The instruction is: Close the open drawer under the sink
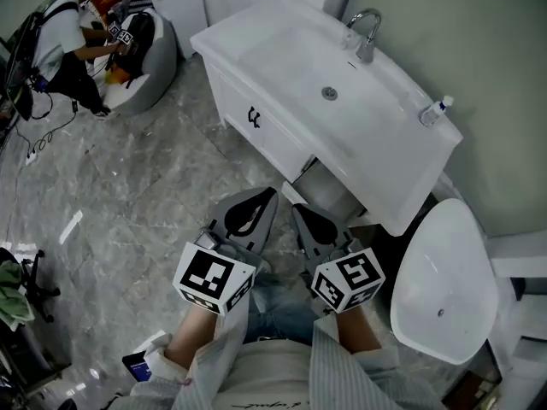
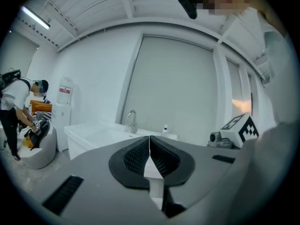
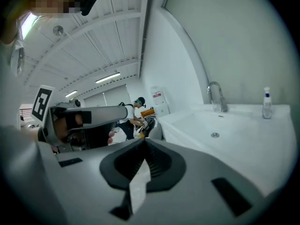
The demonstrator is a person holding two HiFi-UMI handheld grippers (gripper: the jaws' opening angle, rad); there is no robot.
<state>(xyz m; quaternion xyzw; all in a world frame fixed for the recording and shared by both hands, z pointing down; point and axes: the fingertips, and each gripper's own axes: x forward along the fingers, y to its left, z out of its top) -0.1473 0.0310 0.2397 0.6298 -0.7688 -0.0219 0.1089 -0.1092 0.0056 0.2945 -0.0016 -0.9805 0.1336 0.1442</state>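
The white sink cabinet (image 1: 256,118) stands ahead of me, with a chrome faucet (image 1: 367,32) on its basin (image 1: 329,84). Under the counter's right part the drawer (image 1: 329,190) stands pulled out, its grey inside showing. My left gripper (image 1: 272,195) and right gripper (image 1: 299,210) hover side by side just in front of that drawer, both shut and empty. In the left gripper view the ribbed pads (image 2: 140,156) meet at the left gripper (image 2: 149,138), with the basin (image 2: 101,135) beyond. The right gripper (image 3: 144,142) is shut too, beside the basin (image 3: 220,130).
A small bottle (image 1: 434,109) stands on the counter's right end. A round white toilet lid (image 1: 444,280) sits close on the right. At far left a person (image 1: 64,45) bends over a grey beanbag (image 1: 149,71). Marble floor (image 1: 128,203) spreads to the left.
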